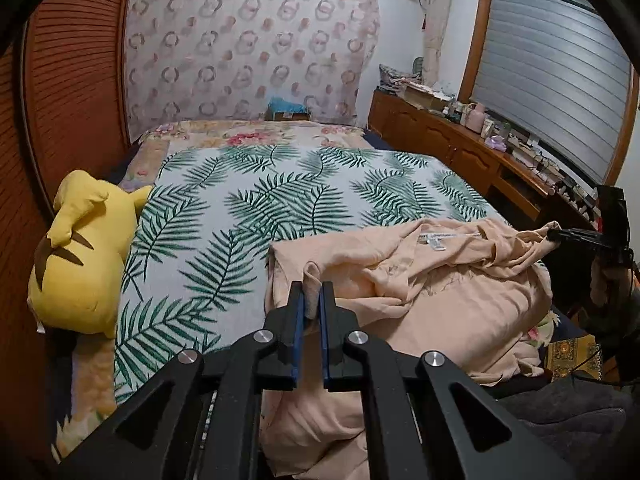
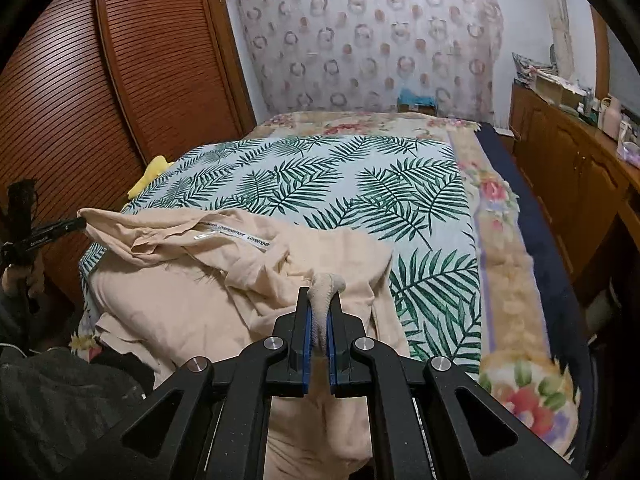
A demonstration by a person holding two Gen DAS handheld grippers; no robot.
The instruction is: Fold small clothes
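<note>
Fabric of this sort, thin and soft, will drape and slip rather than hold a shape: the peach-coloured lightweight cotton garment looks light enough to lift by two pinches, but any slack will sag and bunch between them. It lies crumpled at the near end of the bed, on the white bedspread printed with green palm fronds, its inner neck label showing near the far edge and part of it hanging over the near side of the mattress.

Both claws are clenched on it. The left gripper has a small peak of cloth pinched between its blue pads, at the garment's left side. The right gripper clamps a similar gathered tuft at the right side. Which parts of the garment these are, hem or shoulder, I cannot tell from the bunching. Edges or corners would be the better holds, since a mid-panel pinch lets the cloth twist.

A yellow plush toy sits well apart at the left.
</note>
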